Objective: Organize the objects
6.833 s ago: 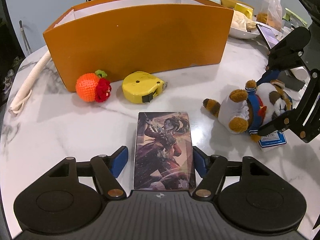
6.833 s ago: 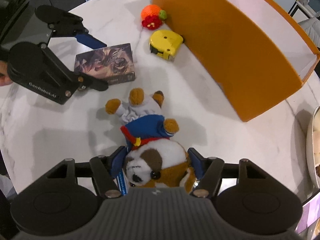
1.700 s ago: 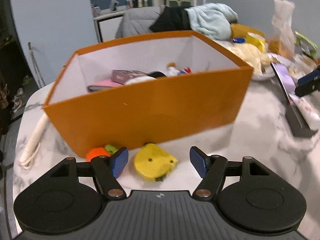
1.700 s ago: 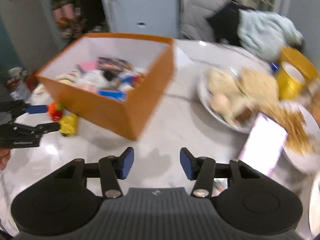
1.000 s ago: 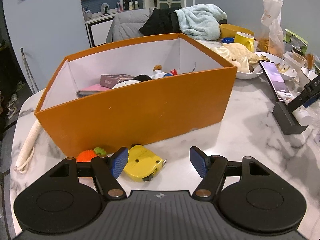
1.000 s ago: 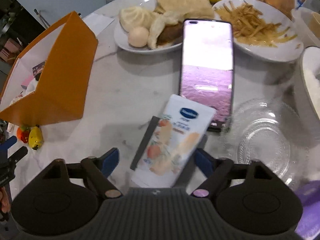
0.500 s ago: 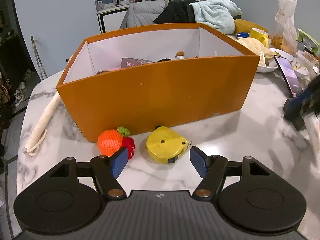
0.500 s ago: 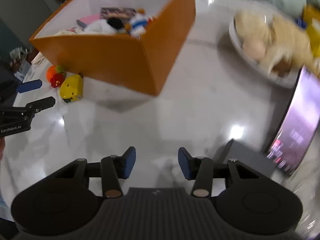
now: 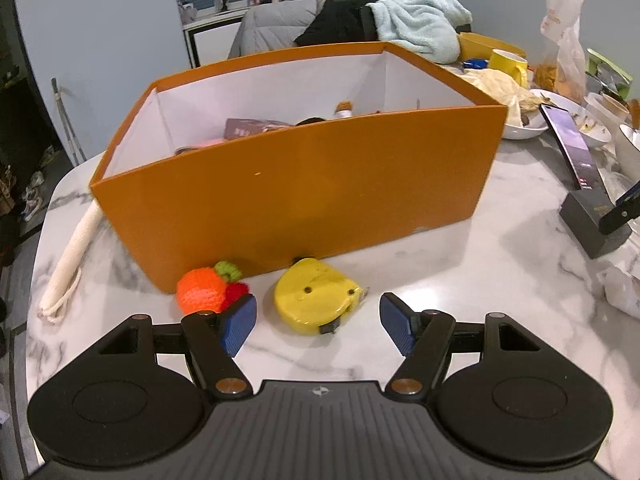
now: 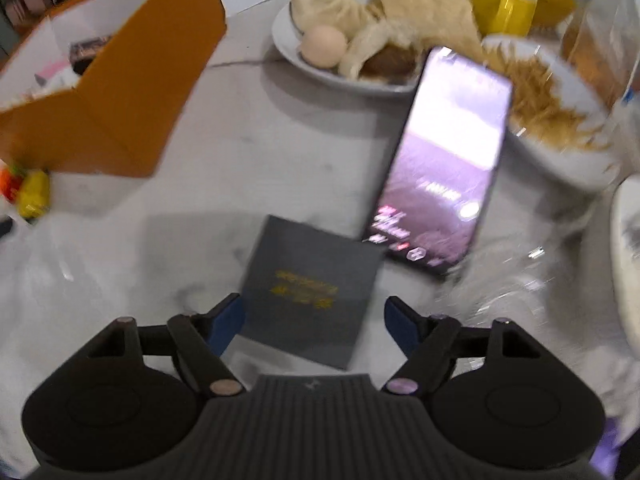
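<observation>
A yellow tape measure [image 9: 318, 301] lies on the marble table in front of the orange box [image 9: 296, 184]. My left gripper [image 9: 318, 322] is open, its fingertips on either side of the tape measure's near edge. An orange crocheted fruit [image 9: 202, 291] sits just left of it, by the left fingertip. The box holds several items, mostly hidden by its front wall. My right gripper [image 10: 312, 322] is open over a dark grey box [image 10: 310, 290] with gold lettering. The orange box [image 10: 132, 92] and the tape measure [image 10: 34, 198] show at the left in the right wrist view.
A phone [image 10: 448, 156] leans by the grey box. Behind it stand a plate of buns and an egg [image 10: 344, 40], a bowl of fries [image 10: 556, 116] and a yellow mug [image 10: 504, 8]. A white rope [image 9: 72, 252] lies at the table's left edge.
My left gripper has moved closer to the tape measure. My right gripper has swung from the orange box to above the dark grey box; its view is blurred.
</observation>
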Demonstrator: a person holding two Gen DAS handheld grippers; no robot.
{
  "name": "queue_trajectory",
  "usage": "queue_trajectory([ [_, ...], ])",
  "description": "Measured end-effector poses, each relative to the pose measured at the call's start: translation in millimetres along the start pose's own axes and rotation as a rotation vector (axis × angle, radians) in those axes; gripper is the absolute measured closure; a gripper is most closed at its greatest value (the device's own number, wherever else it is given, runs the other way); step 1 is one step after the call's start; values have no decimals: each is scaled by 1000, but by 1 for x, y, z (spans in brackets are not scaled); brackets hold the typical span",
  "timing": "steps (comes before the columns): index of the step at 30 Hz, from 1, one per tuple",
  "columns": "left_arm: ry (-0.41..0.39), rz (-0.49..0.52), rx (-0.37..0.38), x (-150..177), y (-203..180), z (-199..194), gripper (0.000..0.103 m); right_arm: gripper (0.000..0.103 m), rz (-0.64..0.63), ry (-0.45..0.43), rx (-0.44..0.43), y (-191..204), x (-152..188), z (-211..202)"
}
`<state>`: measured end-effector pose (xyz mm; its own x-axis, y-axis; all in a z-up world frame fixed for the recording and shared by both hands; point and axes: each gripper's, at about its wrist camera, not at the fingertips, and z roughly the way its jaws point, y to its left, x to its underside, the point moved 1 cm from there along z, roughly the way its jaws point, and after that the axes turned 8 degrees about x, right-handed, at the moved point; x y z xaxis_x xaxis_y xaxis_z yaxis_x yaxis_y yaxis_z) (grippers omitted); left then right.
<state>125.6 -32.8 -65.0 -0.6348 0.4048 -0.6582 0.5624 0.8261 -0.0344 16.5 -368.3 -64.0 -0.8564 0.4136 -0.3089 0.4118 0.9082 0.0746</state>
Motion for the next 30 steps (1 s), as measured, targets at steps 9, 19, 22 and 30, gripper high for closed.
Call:
queue_trajectory([
  [9,2,17,5,1,-5,-2,23,39,-201,-63,-327,71,3,-22],
  [19,2,8,3,3,-3,-2,23,28,-709,66,-91,87,51,-23],
  [22,-20,29,39,0,-12,-1,23,23,-772,92,-61,81,58,-22],
  [30,-44,267,187,-4,-59,10,19,30,-818,180,0,69,60,-1],
])
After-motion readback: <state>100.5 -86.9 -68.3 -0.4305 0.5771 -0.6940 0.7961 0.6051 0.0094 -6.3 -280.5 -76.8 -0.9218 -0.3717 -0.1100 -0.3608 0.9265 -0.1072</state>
